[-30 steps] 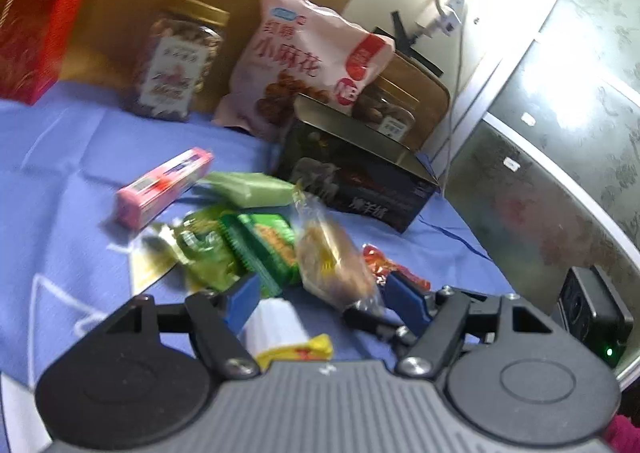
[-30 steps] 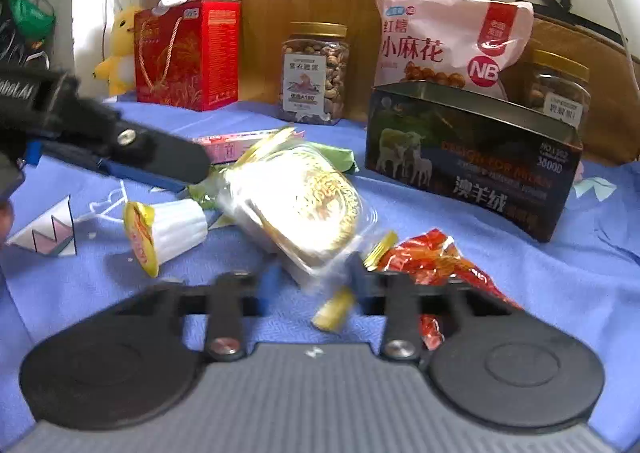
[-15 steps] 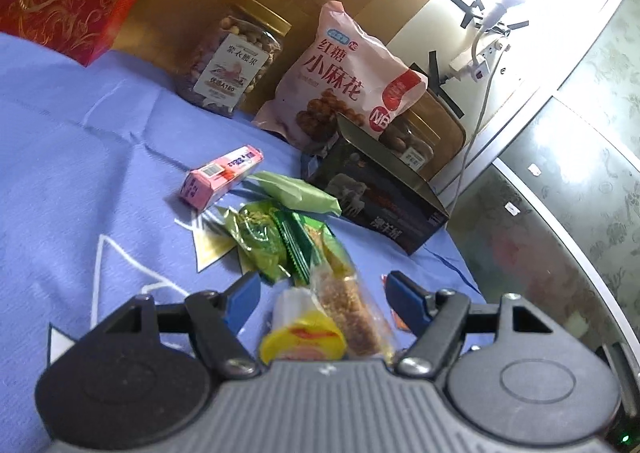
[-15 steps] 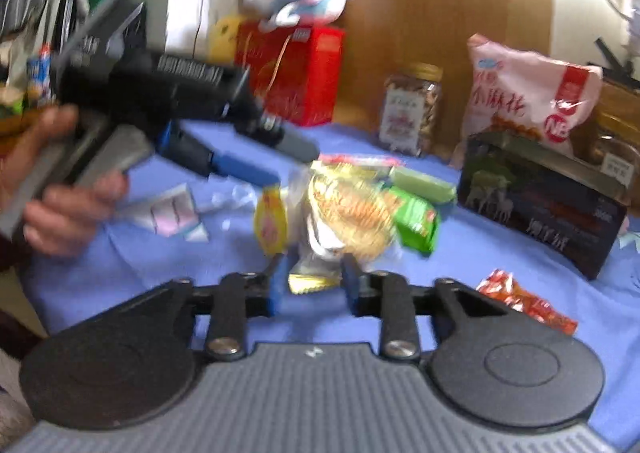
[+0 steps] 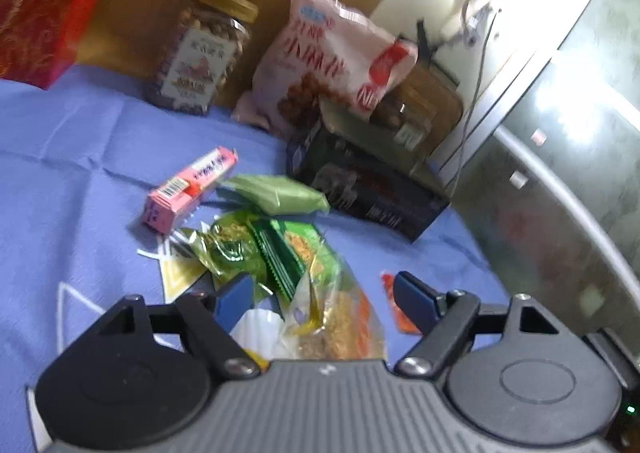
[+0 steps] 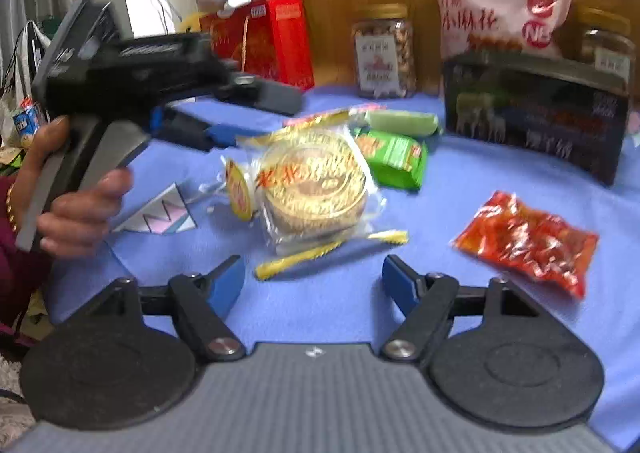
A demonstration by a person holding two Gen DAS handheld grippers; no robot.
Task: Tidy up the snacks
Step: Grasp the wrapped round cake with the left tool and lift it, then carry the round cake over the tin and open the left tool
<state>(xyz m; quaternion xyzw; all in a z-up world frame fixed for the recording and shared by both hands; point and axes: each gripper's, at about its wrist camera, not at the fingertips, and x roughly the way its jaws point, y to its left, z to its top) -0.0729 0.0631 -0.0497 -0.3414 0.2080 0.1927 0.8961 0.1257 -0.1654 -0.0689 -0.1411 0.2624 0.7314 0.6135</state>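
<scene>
Starting at the far left of the right wrist view, the left hand-held gripper (image 6: 224,133) is seen gripped in a hand (image 6: 76,205), its blue fingers spread and reaching in over the white jelly cup with the yellow foil lid (image 6: 239,189). Nothing is clamped by it. In its own view that cup (image 5: 256,329) and the round golden cake in clear plastic wrap (image 5: 340,325) are framed between its fingers, close in, with no contact that can be made out.

The right hand-held gripper (image 6: 312,285) is held wide open too, nothing pinched. Just ahead of it, on the blue cloth (image 6: 420,233) covering the bench, the golden cake (image 6: 316,189) is found lying flat beside the jelly cup, with the cake's yellow wrapper ends (image 6: 328,251) poking out nearest the fingers.

Further ahead and a bit right, a green crinkled snack packet (image 6: 394,159) and a pale green pillow pack (image 6: 400,123) are piled together. A pink rectangular carton (image 5: 190,189) is spotted left of that pile in the left wrist view. Off to the right of the right hand-held gripper, well apart from the pile, a red shiny snack bag (image 6: 528,239) is laid out alone.

Along the back, a red gift box (image 6: 264,41), a clear nut jar with a gold lid (image 6: 383,53), a pink-and-white snack bag (image 6: 500,9) and a dark open-top box (image 6: 536,113) are lined up.
</scene>
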